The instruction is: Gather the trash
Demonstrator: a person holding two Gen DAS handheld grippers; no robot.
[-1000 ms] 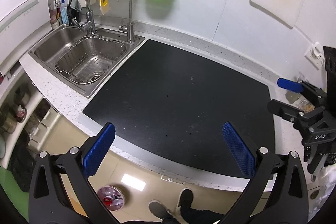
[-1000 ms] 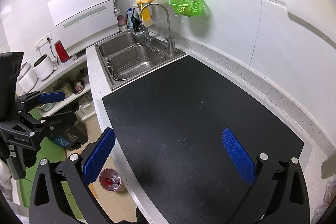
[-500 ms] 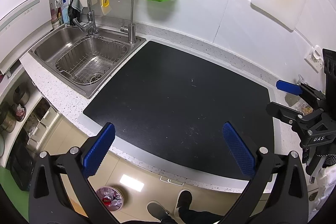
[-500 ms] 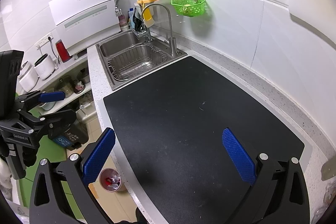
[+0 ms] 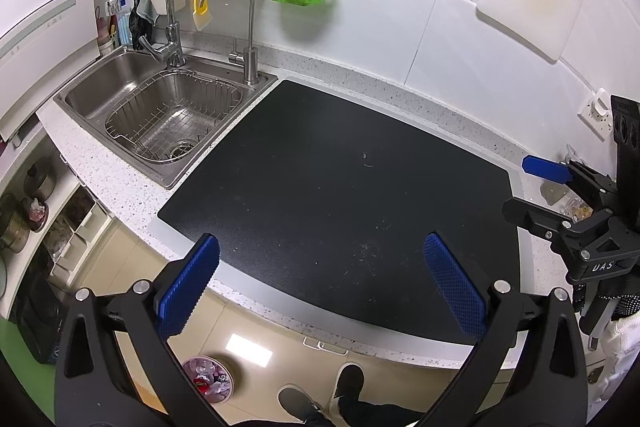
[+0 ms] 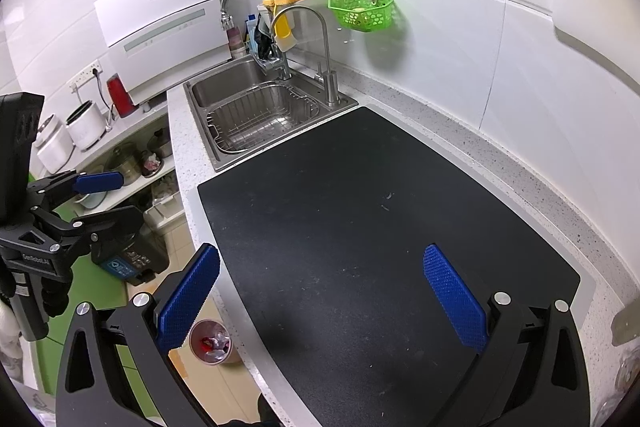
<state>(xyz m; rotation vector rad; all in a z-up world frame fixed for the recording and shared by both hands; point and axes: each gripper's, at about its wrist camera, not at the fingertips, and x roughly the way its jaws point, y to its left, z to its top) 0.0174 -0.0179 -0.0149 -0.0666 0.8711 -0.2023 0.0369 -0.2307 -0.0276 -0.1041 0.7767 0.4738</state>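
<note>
Hovering | left gripper jaws spread | black mat front edge below

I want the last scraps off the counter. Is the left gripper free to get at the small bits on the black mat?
Probably yes. The left gripper is open and empty above the black mat, and nothing stands between it and the small bits.
</note>
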